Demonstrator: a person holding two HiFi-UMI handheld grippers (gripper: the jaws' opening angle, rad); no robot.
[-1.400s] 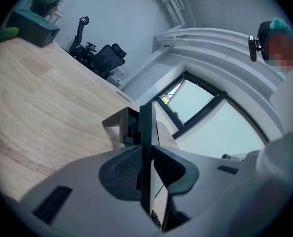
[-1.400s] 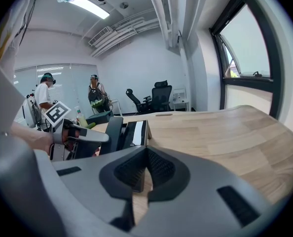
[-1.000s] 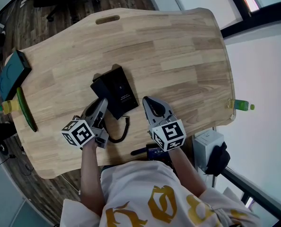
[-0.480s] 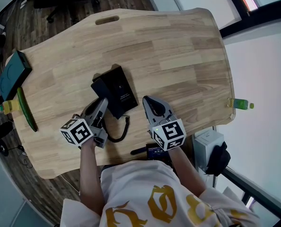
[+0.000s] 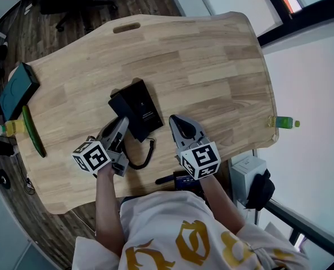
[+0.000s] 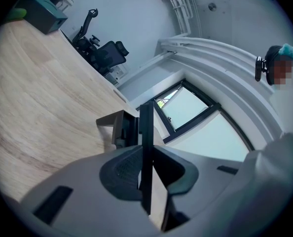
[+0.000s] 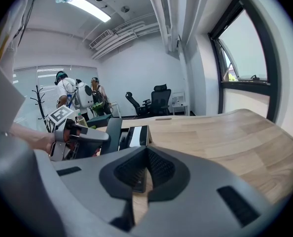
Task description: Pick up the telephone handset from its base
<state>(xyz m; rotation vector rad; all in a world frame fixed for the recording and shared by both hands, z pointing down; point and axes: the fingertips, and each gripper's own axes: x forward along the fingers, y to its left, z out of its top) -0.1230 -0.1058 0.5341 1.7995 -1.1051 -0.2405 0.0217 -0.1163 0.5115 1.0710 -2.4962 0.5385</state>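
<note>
**Head view.** The telephone handset (image 5: 119, 104) lies on its base (image 5: 144, 108) at mid-surface (image 5: 212, 66). The left gripper (image 5: 122, 121) meets the handset's near long side. The right gripper (image 5: 174, 120) sits just right of the base, apart from it. Bare surface runs ahead of and to the right of both sets of fingers. The coiled cord (image 5: 145, 155) lies behind the tips, between the grippers. White print on the base is too small to read.

**Left gripper view.** The fingers stand narrow, clamped on a thin dark edge of the handset. The base is just beyond them.

**Right gripper view.** The fingers are closed tip to tip and empty. Only this view shows people (image 7: 80, 95), who stand past the surface's far edge, left of the fingers.
</note>
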